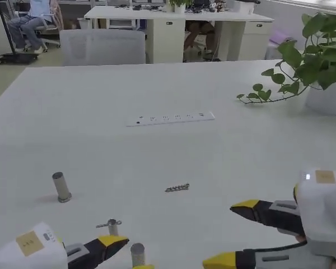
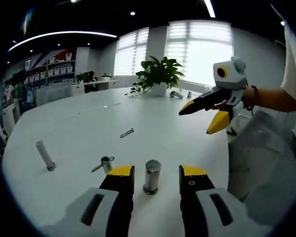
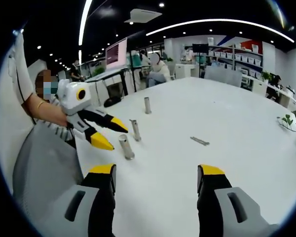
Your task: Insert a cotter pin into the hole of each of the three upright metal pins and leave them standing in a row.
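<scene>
Three upright metal pins (image 1: 61, 186) — two cotter pins (image 1: 177, 188), one loose.

The head view is evenly, softly lit and a little hazy. The white table (image 1: 213, 151) reads pale grey with no hard glare, and the metal pin (image 1: 61, 186) at middle left throws only a faint, diffuse shadow. In the left gripper view daylight floods from the windows (image 2: 200, 49) at upper centre — they blow out near white, leaving the plant (image 2: 159, 74) in front of them dark. In the right gripper view a strip light (image 3: 222, 27) bows across the top. Both fisheye views bend lines and soften toward their edges — their upper parts are dim.
</scene>
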Tool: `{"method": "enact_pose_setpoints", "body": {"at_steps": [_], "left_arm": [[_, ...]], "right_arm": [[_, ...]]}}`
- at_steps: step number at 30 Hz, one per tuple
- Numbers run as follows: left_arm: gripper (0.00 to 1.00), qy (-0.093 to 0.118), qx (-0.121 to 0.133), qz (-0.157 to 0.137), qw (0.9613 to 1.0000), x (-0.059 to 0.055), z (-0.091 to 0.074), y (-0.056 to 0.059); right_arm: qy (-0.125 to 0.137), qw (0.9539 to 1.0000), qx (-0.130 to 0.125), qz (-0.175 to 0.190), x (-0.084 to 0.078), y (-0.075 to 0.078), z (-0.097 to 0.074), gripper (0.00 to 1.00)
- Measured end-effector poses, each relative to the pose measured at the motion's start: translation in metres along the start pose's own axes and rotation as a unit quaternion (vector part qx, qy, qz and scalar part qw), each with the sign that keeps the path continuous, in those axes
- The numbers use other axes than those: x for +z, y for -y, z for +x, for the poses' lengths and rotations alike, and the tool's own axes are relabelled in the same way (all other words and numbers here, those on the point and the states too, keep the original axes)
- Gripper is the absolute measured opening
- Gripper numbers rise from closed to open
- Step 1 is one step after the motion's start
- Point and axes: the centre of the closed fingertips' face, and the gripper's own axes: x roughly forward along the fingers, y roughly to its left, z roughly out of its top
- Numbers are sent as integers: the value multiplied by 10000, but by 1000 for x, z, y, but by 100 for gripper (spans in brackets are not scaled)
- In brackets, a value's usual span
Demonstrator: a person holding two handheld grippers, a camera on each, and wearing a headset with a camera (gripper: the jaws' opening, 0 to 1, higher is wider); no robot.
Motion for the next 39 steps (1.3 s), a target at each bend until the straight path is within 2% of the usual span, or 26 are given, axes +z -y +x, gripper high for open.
{"method": "enact_pose_setpoints", "body": {"at_steps": [10,19,24,33,39], "left_arm": [[48,109,162,-91,9998,2,-18,-6],[59,65,308,-98,9995,-2,-28,-11],[62,45,405,-192,9990,-4,-33,-14],[73,16,553,-280,9981,-6,-42,-15],[79,-38,733,-299,9969,-9,-46,-22]], "right_arm": [[-202,9994,-62,-280,11,26,12,49],[-430,9978,1,-512,12,40,27,38],[-583,9961,73,-652,11,45,34,35],[-875,9919,186,-900,10,58,49,32],[-1042,9878,254,-1127,11,68,61,30]]}}
